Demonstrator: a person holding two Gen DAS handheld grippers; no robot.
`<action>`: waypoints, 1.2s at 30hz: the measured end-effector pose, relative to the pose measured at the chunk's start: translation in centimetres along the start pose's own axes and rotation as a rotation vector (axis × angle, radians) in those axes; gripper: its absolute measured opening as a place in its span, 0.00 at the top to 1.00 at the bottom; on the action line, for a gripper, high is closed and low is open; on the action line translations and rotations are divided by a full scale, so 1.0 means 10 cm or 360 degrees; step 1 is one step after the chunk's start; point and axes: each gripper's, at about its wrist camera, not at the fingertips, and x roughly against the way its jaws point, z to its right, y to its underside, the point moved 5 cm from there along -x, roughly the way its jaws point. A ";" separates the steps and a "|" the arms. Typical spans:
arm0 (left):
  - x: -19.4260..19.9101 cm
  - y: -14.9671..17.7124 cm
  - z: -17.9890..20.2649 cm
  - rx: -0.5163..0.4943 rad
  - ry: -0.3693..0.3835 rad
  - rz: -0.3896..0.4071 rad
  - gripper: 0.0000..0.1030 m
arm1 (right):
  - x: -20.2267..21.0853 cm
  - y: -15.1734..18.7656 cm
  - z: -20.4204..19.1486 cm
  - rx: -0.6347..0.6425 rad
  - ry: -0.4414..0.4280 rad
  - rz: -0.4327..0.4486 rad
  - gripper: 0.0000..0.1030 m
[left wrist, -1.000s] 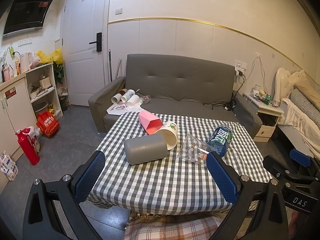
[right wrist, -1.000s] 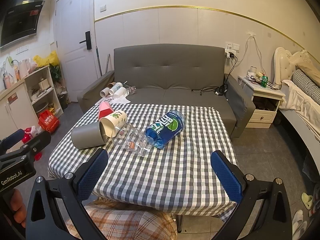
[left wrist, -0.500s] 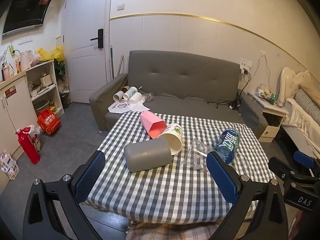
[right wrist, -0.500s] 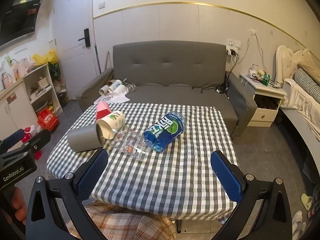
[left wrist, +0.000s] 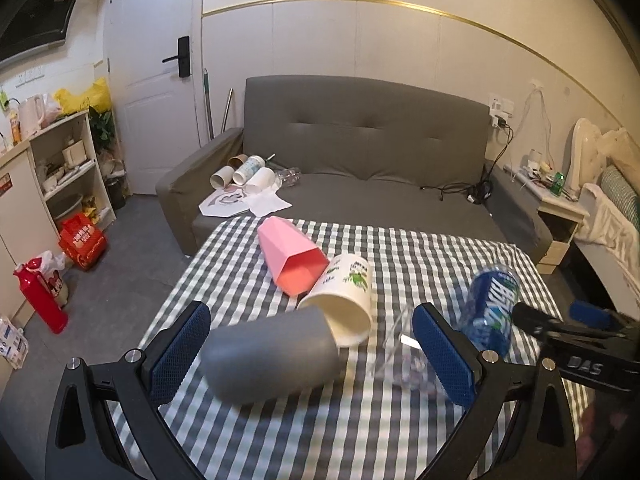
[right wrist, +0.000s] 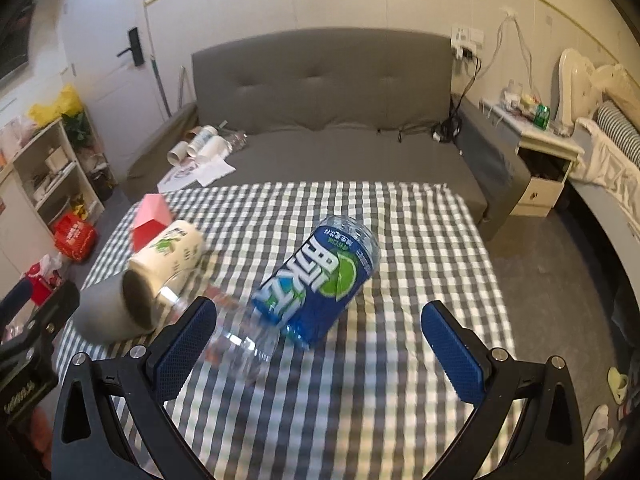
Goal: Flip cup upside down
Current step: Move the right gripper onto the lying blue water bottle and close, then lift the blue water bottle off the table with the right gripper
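Right, both sets of tongs spread wide, empty: my left gripper frames the grey cup, lying on its side crosswise on the checked table, nearer than the right gripper.

— How does the left tool look?
— It has black arms with triangular cut-outs, silver screws near the tips, and blue textured pads on the fingers. In the right wrist view its black body carries white lettering, too blurred to read.
— And the right tool?
— It has the same build: black arms, silver screws, blue dotted pads. In the left wrist view its black housing shows grey letters "DAS".
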 end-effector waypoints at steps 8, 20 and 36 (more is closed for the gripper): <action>-0.32 -0.09 0.00 0.0024 0.0010 -0.0039 0.00 | -0.77 -0.19 0.08 -0.0115 0.0025 -0.0237 0.04; -0.45 -0.02 0.00 0.0004 0.0032 -0.0104 0.00 | -1.28 -0.19 0.09 -0.0202 0.0020 -0.0417 0.12; -0.03 -0.06 0.02 -0.0002 -0.0009 -0.0079 0.00 | -0.59 -0.13 0.42 -0.0184 -0.0100 -0.0311 0.23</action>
